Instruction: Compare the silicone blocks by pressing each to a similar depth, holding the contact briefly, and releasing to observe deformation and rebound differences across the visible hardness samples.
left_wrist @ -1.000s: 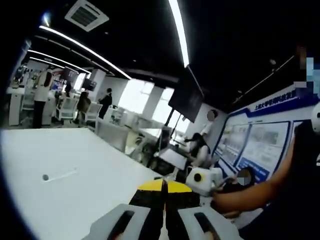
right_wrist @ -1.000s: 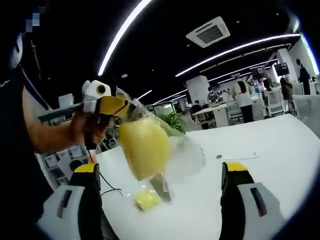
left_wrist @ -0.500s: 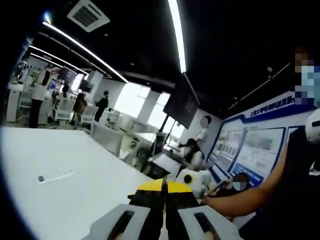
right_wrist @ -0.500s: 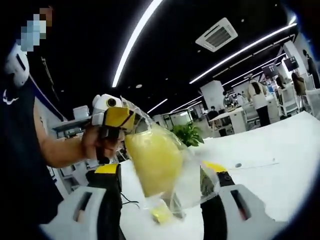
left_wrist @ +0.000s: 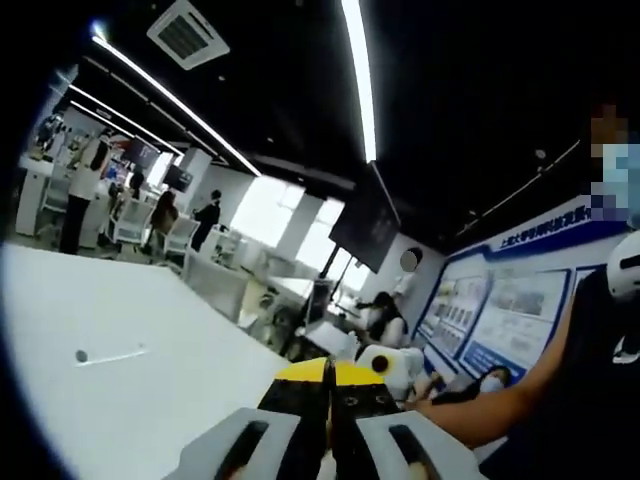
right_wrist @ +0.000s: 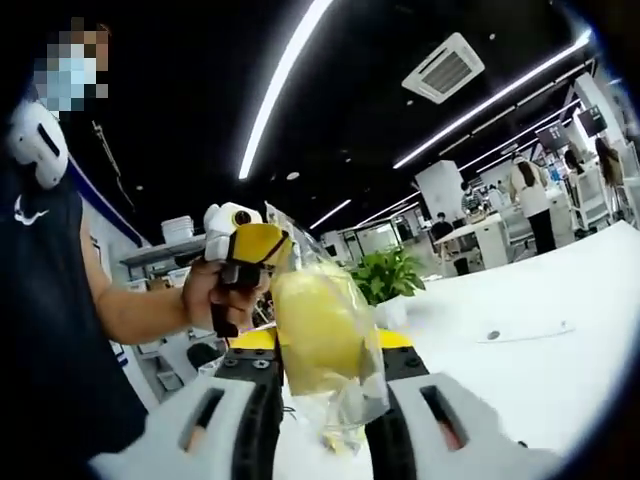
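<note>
Right gripper [right_wrist: 322,385]: my jaws were squeezed in narrow on the clear bag [right_wrist: 345,385], one yellow-tipped jaw on each side of it, so I was pinching the bag with the block inside.

Left gripper [left_wrist: 328,385]: jaws closed right up, yellow tips touching each other in its own view. From the right gripper view, the same gripper [right_wrist: 252,250] was up in the air in my hand [right_wrist: 215,295], clamped on the top edge of the clear bag, which hung down from it.

Yellow silicone block [right_wrist: 320,330]: sat inside the clear bag, lifted off the table, between my right jaws and just under the left gripper's tip. Looked soft and rounded, though how far it was dented I couldn't tell.

Small yellow piece [right_wrist: 335,440]: low down behind the bag, between the right jaws. Too blurry through the plastic to say what it was or if it was on the table.

White table [right_wrist: 520,370]: bare white top spreading out to the right behind the bag, with a little dark dot and a thin line [right_wrist: 525,332] on it toward the far side. Same table [left_wrist: 120,400] and same mark [left_wrist: 108,354] showed in the left gripper view.

Potted plant [right_wrist: 385,275]: green leaves just past the table's far edge, behind the bag.
</note>
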Demonstrator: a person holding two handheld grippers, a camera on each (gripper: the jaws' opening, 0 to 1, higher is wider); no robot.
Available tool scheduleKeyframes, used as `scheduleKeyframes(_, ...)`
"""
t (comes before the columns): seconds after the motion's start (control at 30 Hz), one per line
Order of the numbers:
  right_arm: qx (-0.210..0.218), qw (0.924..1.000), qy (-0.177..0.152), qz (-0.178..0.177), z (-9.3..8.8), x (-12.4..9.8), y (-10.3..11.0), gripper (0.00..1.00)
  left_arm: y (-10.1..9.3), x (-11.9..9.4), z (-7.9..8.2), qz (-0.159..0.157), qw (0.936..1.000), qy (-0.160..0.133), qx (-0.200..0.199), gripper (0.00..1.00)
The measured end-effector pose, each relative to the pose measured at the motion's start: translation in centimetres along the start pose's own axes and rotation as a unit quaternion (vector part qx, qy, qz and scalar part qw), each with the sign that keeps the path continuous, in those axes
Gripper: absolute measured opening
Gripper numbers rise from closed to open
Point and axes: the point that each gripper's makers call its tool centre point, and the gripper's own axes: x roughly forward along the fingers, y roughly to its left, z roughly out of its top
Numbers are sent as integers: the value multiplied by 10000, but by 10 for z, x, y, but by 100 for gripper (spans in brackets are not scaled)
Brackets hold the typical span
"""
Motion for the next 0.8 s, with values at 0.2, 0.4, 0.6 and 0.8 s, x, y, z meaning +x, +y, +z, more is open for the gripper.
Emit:
scheduleKeyframes(0.2,139,9998,86,101,-4,1,3,19,0,-2,-3,23,9999,36,127,0)
scheduleKeyframes(0.4,190,9992,296,177,-11,1,6,15,3,-6,-10,23,9996,85,263,0)
scheduleKeyframes(0.6,284,9986,429,154,-17,0,6,12,4,-8,-16,51,9986,16,525,0)
scheduleKeyframes(0.8,388,9969,661,155,-26,-1,9,11,9,-11,-22,58,9981,171,597,0)
